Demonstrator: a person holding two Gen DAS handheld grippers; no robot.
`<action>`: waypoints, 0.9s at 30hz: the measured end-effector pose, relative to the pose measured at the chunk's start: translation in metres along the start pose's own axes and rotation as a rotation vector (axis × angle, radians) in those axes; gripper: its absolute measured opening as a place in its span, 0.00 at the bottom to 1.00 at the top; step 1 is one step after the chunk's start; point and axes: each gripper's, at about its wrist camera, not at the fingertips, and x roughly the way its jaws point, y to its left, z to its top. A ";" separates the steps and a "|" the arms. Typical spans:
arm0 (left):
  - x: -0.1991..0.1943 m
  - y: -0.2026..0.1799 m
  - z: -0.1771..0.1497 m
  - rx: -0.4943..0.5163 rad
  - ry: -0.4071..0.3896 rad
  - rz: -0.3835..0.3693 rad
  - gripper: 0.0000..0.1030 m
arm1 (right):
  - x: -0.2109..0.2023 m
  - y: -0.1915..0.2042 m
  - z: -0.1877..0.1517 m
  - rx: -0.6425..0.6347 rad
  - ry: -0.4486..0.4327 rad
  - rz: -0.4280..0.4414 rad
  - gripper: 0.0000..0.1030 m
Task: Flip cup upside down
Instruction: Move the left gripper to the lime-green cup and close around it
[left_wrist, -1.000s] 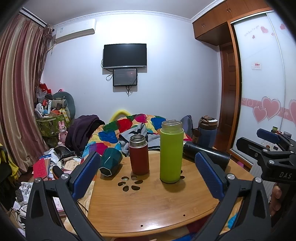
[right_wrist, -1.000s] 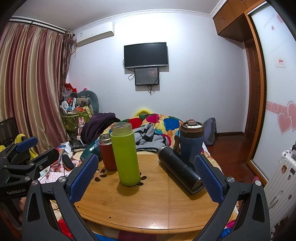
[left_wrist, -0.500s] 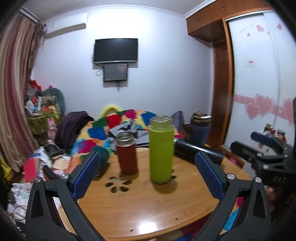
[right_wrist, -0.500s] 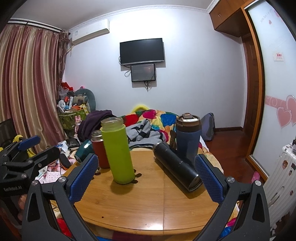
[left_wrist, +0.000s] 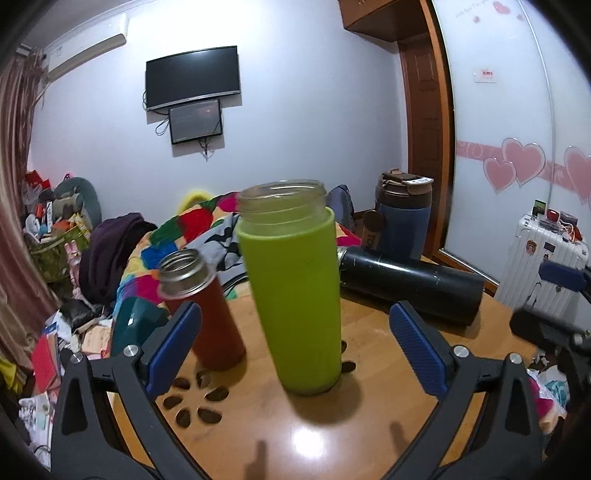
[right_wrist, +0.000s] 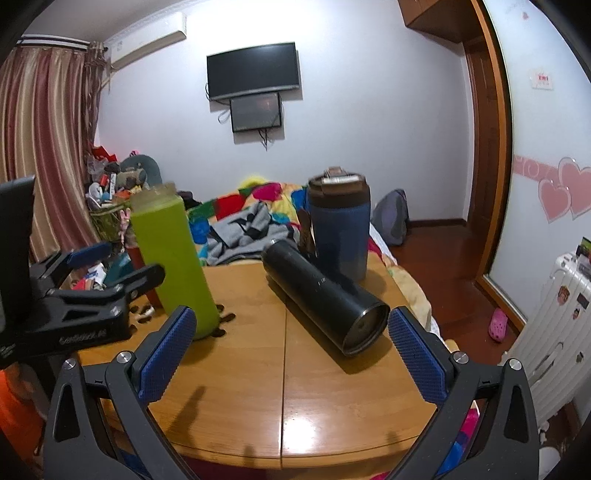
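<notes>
A tall lime-green cup (left_wrist: 295, 291) with a clear open mouth stands upright on the round wooden table (left_wrist: 332, 435); it also shows in the right wrist view (right_wrist: 173, 258). My left gripper (left_wrist: 295, 347) is open, its blue pads on either side of the green cup's lower half, not touching it. My right gripper (right_wrist: 291, 354) is open and empty above the table, just short of a black flask (right_wrist: 325, 295) that lies on its side.
A red open flask (left_wrist: 203, 310) stands left of the green cup. A blue lidded tumbler (right_wrist: 340, 232) stands behind the black flask. A teal cup (left_wrist: 133, 325) lies at the table's left edge. A bed with clutter lies beyond. A white suitcase (left_wrist: 543, 266) stands at the right.
Both grippers have moved forward toward the table. The green cup now sits between my left gripper's pads, and the black flask is much nearer my right gripper.
</notes>
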 end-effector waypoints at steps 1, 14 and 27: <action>0.004 -0.001 0.000 -0.005 -0.003 0.004 1.00 | 0.002 0.000 -0.001 0.000 0.008 0.000 1.00; 0.039 0.007 0.005 -0.068 0.043 -0.054 0.61 | 0.029 0.002 -0.014 -0.016 0.085 0.019 1.00; -0.010 -0.007 -0.004 -0.017 0.108 -0.260 0.61 | 0.047 0.037 -0.045 -0.149 0.157 0.187 1.00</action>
